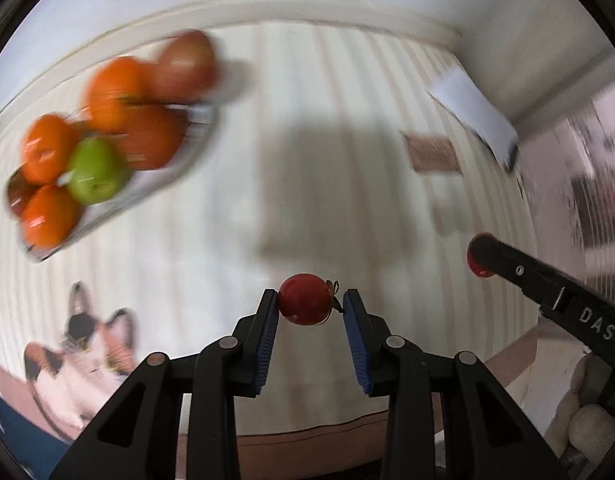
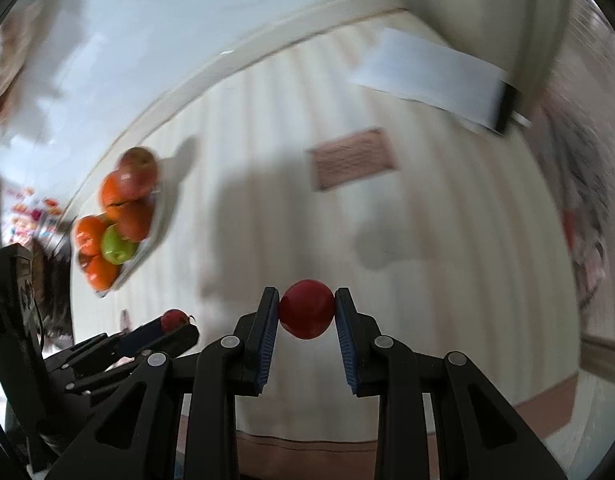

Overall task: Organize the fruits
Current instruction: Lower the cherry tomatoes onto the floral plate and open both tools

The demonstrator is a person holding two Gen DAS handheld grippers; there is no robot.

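The left gripper [image 1: 310, 305] pinches a small red fruit [image 1: 305, 299] between its blue pads [image 1: 267, 330]. A dry little stem sticks out of that fruit on its right side. The gripper hangs above a striped cloth [image 1: 307, 140], pointing mostly down.

The right gripper [image 2: 306, 311] pinches a second red fruit [image 2: 306, 309] the same way, pads pressed on both sides. In the left wrist view that gripper shows at 3 o'clock, a black finger with a bit of red at its tip. In the right wrist view the left gripper shows at 8 o'clock, with its red fruit at the tip.

A tray [image 1: 195, 148] of fruit sits on the cloth at 10 o'clock from the left gripper. It holds oranges [image 1: 115, 92], a green apple [image 1: 95, 172] and a reddish apple [image 1: 187, 62], all piled close together. It is blurry.

A white box [image 2: 435, 80] lies at 1 o'clock, near the cloth's far edge. A small brown card [image 2: 353, 164] lies flat on the cloth between the box and the grippers. A cat picture [image 1: 87, 348] shows at 8 o'clock in the left wrist view.
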